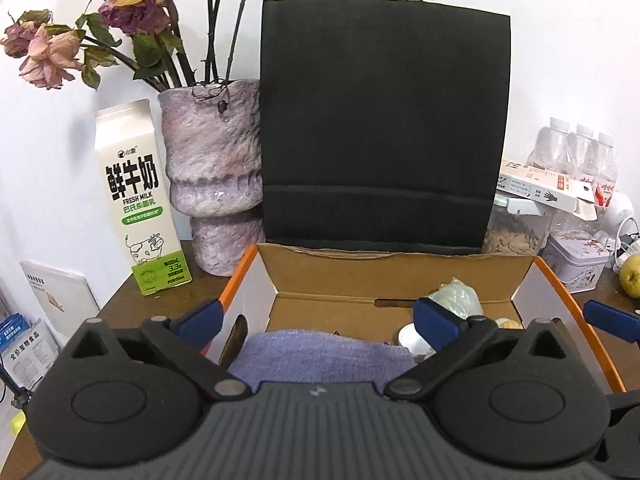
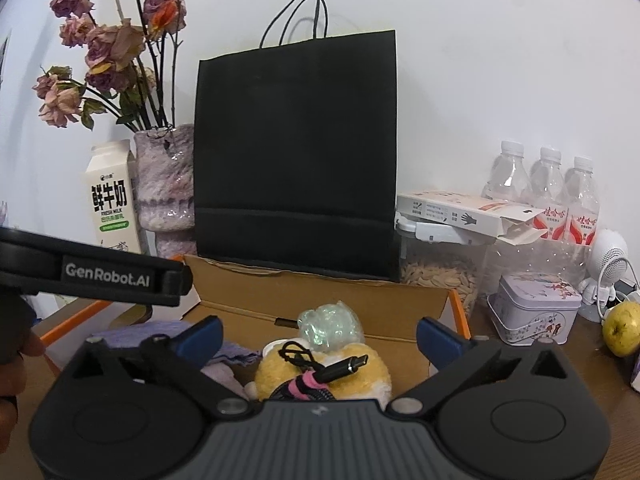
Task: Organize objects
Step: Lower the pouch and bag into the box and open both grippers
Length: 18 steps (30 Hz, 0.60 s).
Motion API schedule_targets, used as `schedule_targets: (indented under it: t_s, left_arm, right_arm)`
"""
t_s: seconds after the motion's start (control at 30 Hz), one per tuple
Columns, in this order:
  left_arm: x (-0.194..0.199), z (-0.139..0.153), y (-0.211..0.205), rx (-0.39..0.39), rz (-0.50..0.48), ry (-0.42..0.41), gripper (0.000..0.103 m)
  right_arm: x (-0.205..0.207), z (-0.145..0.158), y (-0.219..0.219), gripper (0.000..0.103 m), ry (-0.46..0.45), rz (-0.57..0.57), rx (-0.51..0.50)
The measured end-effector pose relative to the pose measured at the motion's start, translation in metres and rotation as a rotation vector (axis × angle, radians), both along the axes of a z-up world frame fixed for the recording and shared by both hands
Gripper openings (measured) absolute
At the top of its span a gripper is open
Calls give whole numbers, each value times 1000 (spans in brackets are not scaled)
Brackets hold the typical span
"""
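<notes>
An open cardboard box [image 1: 392, 276] with orange edges stands on the brown table in front of me. In it lie a purple cloth [image 1: 320, 360], a clear crumpled wrapper [image 1: 458, 298] and a white cup [image 1: 412, 338]. My left gripper [image 1: 318, 318] is open and empty above the cloth. In the right wrist view the box [image 2: 320, 300] holds a yellow plush toy [image 2: 324, 372] with a black cable [image 2: 332, 368] on it, the wrapper [image 2: 328, 326] and the cloth [image 2: 168, 332]. My right gripper [image 2: 320, 338] is open and empty above the plush toy.
A black paper bag [image 1: 384, 128] stands behind the box. A milk carton [image 1: 136, 200] and a vase of dried roses [image 1: 212, 176] stand at left. At right are water bottles [image 2: 544, 196], a seed jar [image 2: 440, 272], a tin [image 2: 536, 308] and a pear [image 2: 622, 328].
</notes>
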<state>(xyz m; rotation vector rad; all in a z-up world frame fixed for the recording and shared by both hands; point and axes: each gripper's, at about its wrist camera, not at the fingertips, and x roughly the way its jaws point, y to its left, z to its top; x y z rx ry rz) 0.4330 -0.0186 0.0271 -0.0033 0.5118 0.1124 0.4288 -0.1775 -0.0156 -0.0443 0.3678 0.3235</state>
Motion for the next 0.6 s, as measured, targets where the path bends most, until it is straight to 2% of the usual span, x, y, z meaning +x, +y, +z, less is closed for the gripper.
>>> schedule_targets:
  t_s: [0.6]
  left_arm:
    - [-48, 12, 15, -19, 1, -1, 103]
  right_arm:
    - [-46, 8, -1, 103, -29, 22, 0]
